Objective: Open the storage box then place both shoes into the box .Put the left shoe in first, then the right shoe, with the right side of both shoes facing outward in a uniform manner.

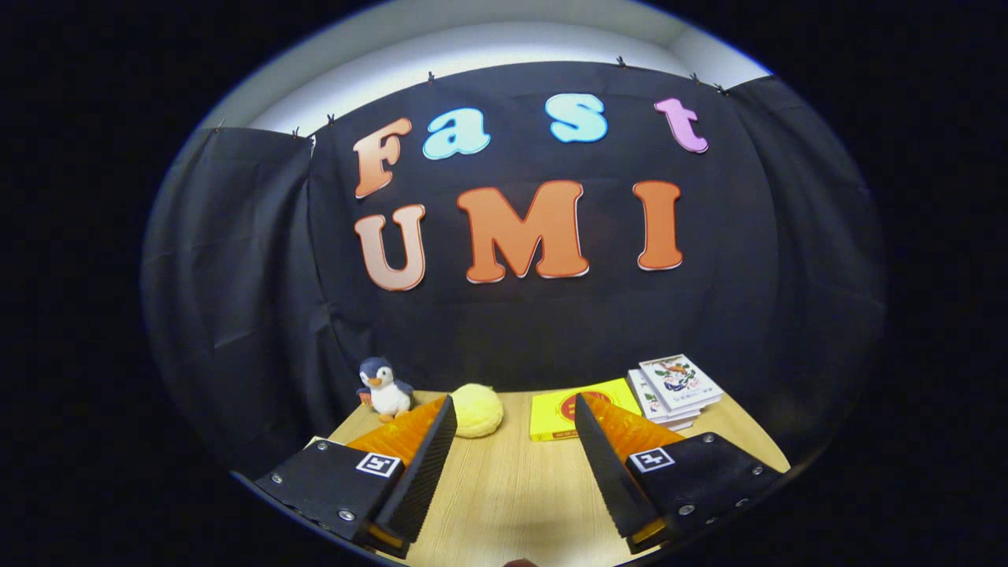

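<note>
Tool (pixel 513 409) fingers spread apart, bare wooden table (pixel 512 488) between

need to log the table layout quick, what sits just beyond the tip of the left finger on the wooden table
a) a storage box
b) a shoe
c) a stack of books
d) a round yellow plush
d: a round yellow plush lies on the table just past the left fingertip of the open gripper, with the penguin toy further left and the stack of books off beyond the right finger.
</note>
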